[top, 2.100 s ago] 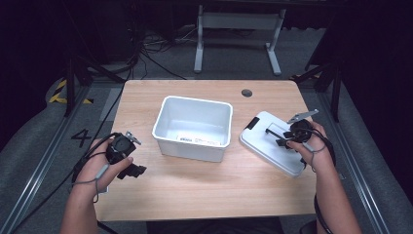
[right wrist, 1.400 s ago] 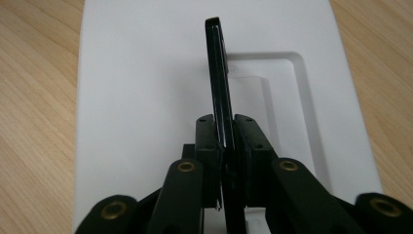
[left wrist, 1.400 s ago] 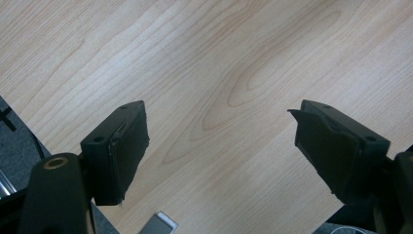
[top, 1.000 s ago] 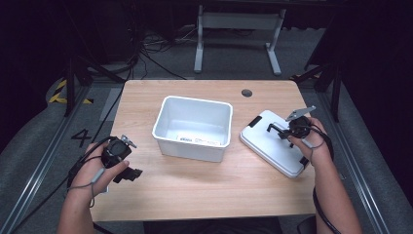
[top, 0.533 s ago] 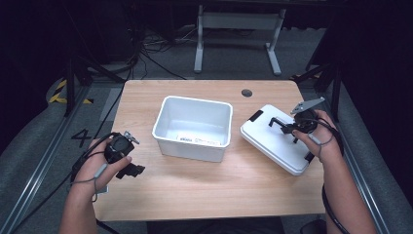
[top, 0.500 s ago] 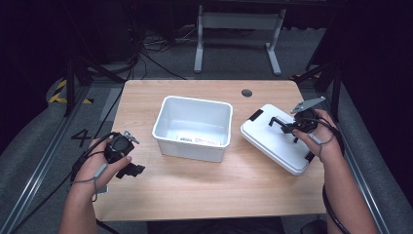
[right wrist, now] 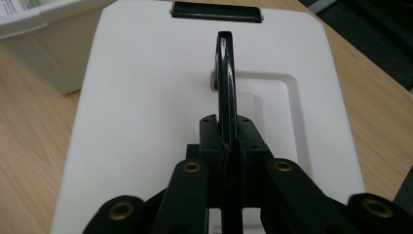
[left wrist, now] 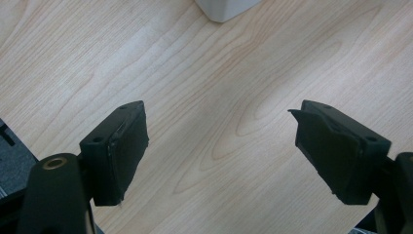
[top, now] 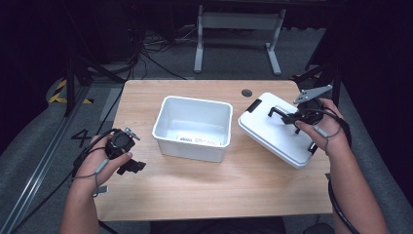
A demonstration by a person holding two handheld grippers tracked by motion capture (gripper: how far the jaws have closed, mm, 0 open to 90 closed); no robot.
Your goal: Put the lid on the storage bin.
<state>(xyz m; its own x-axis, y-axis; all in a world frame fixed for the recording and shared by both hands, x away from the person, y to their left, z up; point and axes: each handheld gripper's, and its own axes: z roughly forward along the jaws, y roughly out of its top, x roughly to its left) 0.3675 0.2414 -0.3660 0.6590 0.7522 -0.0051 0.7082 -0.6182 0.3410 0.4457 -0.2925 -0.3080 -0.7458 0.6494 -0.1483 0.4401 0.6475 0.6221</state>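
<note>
1. right gripper (right wrist: 227, 146): matte black jaws pinched tight on the thin black handle (right wrist: 225, 73) of the white lid (right wrist: 141, 97); the handle stands on edge, arching up from a shallow rectangular recess.
2. lid: smooth white plastic, rounded corners, a black clip (right wrist: 216, 10) at its far edge. in the high view it lies tilted, just right of the white bin (top: 195, 127), apart from it.
3. bin: glossy rectangular tub at the table's (top: 204, 185) middle, a paper label on its floor, print too small to read.
4. left gripper (left wrist: 221, 146): well left of the bin, jaws spread wide over bare pale woodgrain, nothing between them.
5. cut off: the lid's near edge behind the right gripper's linkage; only one bin corner in the left gripper view.
</note>
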